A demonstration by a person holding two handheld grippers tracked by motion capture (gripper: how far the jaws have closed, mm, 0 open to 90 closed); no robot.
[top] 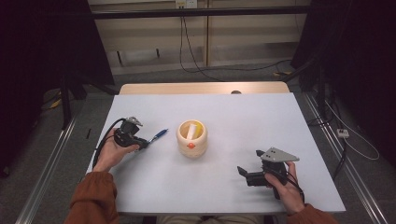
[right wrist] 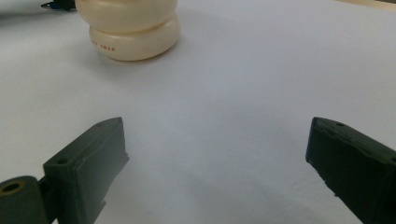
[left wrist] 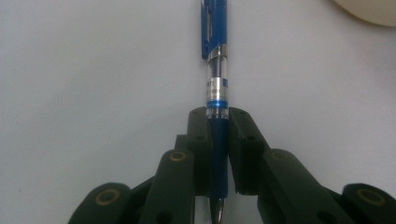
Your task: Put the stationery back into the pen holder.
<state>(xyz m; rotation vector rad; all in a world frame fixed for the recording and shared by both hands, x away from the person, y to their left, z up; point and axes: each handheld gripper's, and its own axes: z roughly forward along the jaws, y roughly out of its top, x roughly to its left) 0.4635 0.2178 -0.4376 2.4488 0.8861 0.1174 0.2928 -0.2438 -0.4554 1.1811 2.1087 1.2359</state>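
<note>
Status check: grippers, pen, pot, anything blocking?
Left gripper shut on blue pen, tip toward the hand. Right gripper open, nothing between the jaws. Cream pot upright mid-table, beside the pen's far end. Nothing between pen and pot.

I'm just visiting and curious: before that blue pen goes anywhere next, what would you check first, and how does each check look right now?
1. Left claw gripping the blue pen: ok, both pads press on its dark grip section.
2. Pen straight between the pads: ok, it runs along the claw's line, tip toward the camera.
3. Cream holder upright: ok, it stands mid-table.
4. Room inside the holder: cannot tell; a pale roll already sits in it.
5. Right claw out of the way: ok, it is open, holds nothing and sits apart from the holder.
6. Path between pen and holder over the table: ok, nothing lies between.
</note>
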